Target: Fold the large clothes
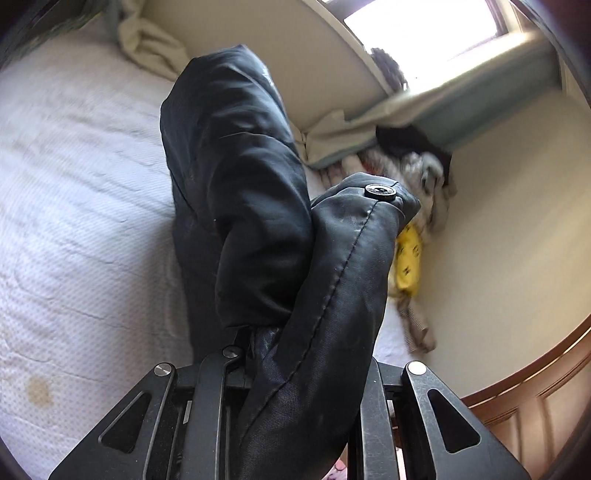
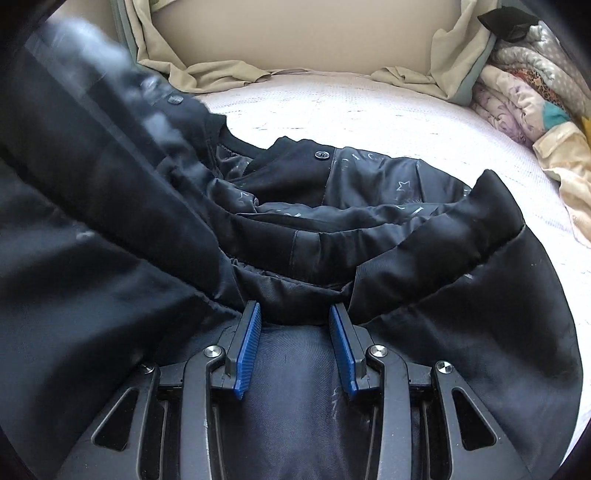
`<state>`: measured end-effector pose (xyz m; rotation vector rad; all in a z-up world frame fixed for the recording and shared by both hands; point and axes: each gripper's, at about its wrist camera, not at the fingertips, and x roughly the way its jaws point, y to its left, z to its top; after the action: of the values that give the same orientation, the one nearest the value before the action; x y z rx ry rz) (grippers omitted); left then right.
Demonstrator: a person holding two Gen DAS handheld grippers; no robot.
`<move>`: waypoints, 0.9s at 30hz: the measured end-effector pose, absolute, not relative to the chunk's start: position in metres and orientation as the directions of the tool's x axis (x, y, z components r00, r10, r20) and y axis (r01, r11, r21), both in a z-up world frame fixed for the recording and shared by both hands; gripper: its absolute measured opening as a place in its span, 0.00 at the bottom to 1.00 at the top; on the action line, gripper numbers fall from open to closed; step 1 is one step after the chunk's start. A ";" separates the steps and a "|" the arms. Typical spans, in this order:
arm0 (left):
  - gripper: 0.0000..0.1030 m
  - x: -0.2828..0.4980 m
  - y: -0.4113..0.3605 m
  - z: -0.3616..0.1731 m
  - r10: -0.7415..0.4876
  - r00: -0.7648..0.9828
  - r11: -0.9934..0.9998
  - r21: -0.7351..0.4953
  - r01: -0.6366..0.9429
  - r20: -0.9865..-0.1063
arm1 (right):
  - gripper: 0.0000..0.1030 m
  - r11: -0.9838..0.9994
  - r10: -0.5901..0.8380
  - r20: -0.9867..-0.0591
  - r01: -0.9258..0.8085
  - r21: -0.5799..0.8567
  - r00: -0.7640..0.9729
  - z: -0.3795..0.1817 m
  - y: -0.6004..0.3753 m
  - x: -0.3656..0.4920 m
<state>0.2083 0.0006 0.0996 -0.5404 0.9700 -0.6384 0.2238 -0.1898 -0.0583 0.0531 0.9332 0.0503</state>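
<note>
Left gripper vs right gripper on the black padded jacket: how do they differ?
The left gripper is shut on the jacket's black cuffed sleeve, fingers buried. The right gripper shows its blue ribbed pads apart, straddling a fold of the black padded jacket. Both are on the same garment over the white bedspread.

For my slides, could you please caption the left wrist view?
Left hand-held gripper lifts a black jacket's cuff above the white bed.

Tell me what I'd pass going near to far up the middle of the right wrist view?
Right gripper → black padded jacket → its star-printed lining → white bedspread → beige sheet → cream wall.
</note>
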 end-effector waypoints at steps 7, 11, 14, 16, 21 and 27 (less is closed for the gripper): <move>0.22 0.222 -0.080 0.112 -0.639 0.397 0.765 -0.597 0.241 -0.659 | 0.34 0.982 0.159 -0.825 0.003 0.191 0.542 -0.048 -0.211 0.226; 0.23 0.221 -0.109 0.114 -0.606 0.401 0.792 -0.566 0.228 -0.686 | 0.35 0.915 0.296 -0.821 0.101 0.390 0.489 -0.027 -0.258 0.216; 0.23 0.215 -0.132 0.106 -0.590 0.384 0.806 -0.544 0.232 -0.710 | 0.46 0.835 0.359 -0.778 0.195 0.515 0.516 -0.008 -0.302 0.194; 0.23 0.208 -0.148 0.098 -0.578 0.373 0.816 -0.522 0.248 -0.726 | 0.60 0.764 0.383 -0.713 0.233 0.602 0.587 0.009 -0.341 0.169; 0.24 0.193 -0.191 0.076 -0.526 0.359 0.848 -0.443 0.291 -0.771 | 0.72 0.517 0.511 -0.487 0.199 0.833 0.708 0.027 -0.400 0.120; 0.26 0.176 -0.237 0.052 -0.439 0.374 0.879 -0.302 0.370 -0.817 | 0.86 0.441 0.609 -0.398 0.124 0.889 0.686 0.027 -0.415 0.117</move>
<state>0.1764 -0.2365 0.0525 -0.0727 1.0682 -0.5181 0.1171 -0.4150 0.0265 1.0951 0.7890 0.3434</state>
